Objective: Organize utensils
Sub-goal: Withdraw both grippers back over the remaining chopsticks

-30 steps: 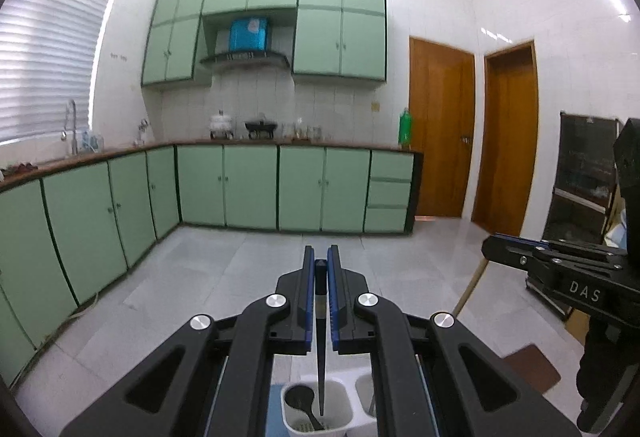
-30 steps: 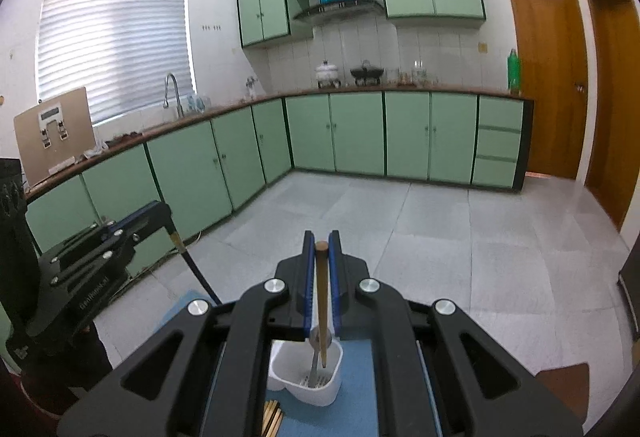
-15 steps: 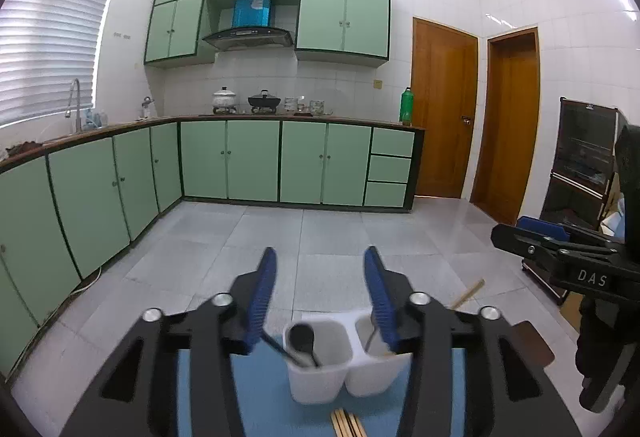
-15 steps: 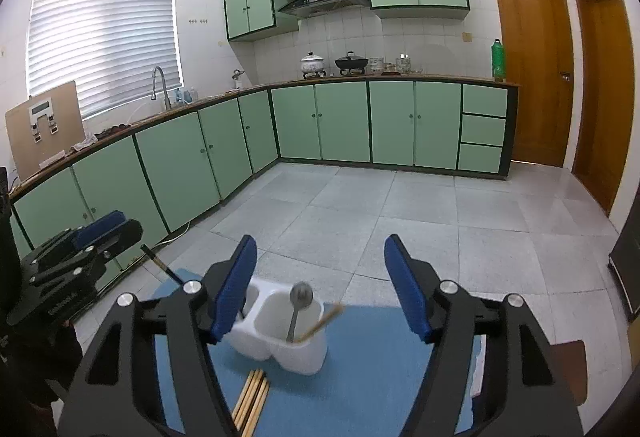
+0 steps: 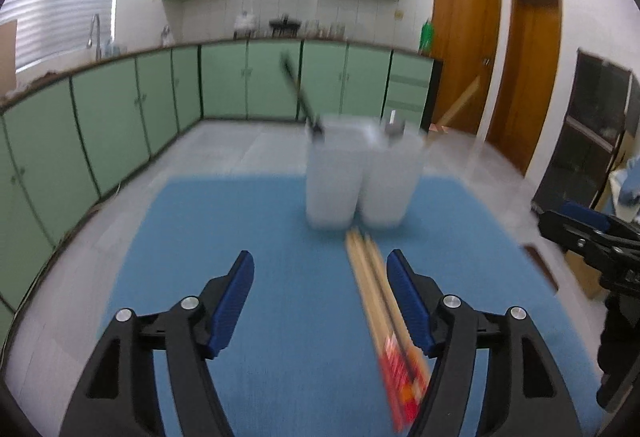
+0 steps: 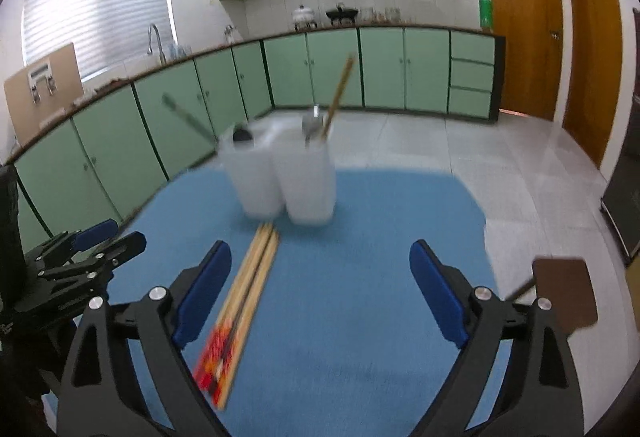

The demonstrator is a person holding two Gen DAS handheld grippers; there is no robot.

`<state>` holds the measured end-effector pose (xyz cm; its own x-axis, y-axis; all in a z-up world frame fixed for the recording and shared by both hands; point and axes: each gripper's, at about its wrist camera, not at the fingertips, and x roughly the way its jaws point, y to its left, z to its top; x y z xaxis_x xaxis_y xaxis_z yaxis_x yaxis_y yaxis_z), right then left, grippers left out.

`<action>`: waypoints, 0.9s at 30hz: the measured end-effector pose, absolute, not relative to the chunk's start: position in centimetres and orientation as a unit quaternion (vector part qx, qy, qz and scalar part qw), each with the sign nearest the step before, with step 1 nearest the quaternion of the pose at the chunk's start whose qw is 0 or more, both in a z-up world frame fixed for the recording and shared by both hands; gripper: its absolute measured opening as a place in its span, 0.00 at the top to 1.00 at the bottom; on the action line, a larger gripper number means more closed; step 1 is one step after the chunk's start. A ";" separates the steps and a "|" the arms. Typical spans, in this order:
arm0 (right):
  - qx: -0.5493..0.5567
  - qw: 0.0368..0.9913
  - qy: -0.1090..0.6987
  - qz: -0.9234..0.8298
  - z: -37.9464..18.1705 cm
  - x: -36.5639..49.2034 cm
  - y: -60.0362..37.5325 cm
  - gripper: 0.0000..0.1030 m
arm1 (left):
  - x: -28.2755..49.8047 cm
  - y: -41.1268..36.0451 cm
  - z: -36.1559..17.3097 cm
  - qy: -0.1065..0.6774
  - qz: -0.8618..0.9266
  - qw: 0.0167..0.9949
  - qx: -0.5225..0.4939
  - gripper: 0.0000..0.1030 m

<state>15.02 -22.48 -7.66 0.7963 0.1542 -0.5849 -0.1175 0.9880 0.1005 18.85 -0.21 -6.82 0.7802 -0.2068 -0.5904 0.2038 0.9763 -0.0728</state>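
Left wrist view: both my grippers point(image 5: 320, 301) point(image 6: 320, 297), opening, dropped their utensils into the holder point(image 5: 362, 173); chopsticks point(image 5: 380, 301) ahead remain.

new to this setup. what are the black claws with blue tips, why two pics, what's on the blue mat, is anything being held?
Those claws are handheld two-finger grippers, one in each of a person's hands; no robot arm. Each picture comes from a fisheye camera on one gripper, looking forward along its fingers.

In the left wrist view, the left gripper is in the foreground and the other gripper shows at the right edge. The right wrist view shows the right gripper.

On the blue mat stands a white two-compartment utensil holder with a few utensils leaning in it. A bundle of wooden chopsticks lies on the mat in front of it.

Nothing is held: both sets of jaws are opening, pressing on nothing; the chopsticks lie close beside one finger of each.
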 end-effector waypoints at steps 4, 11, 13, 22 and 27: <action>0.030 0.938 0.338 0.067 -11.1 12.8 -21.0 0.15 | 17.5 -0.1 -10.3 0.346 -0.098 0.933 -0.002 0.34; 0.024 0.923 0.377 0.074 -14.5 10.4 -18.6 0.15 | 15.2 -0.2 -13.3 0.381 -0.093 0.920 0.007 0.34; 0.023 0.918 0.387 0.076 -15.1 10.0 -18.2 0.18 | 15.0 0.1 -13.5 0.388 -0.092 0.917 0.006 0.34; 0.010 0.904 0.418 0.092 -16.7 9.1 -16.2 0.33 | 13.7 0.5 -14.9 0.408 -0.081 0.909 0.005 0.34; -0.006 0.896 0.433 0.096 -17.2 9.3 -15.0 0.39 | 13.8 0.7 -15.2 0.415 -0.078 0.906 -0.001 0.34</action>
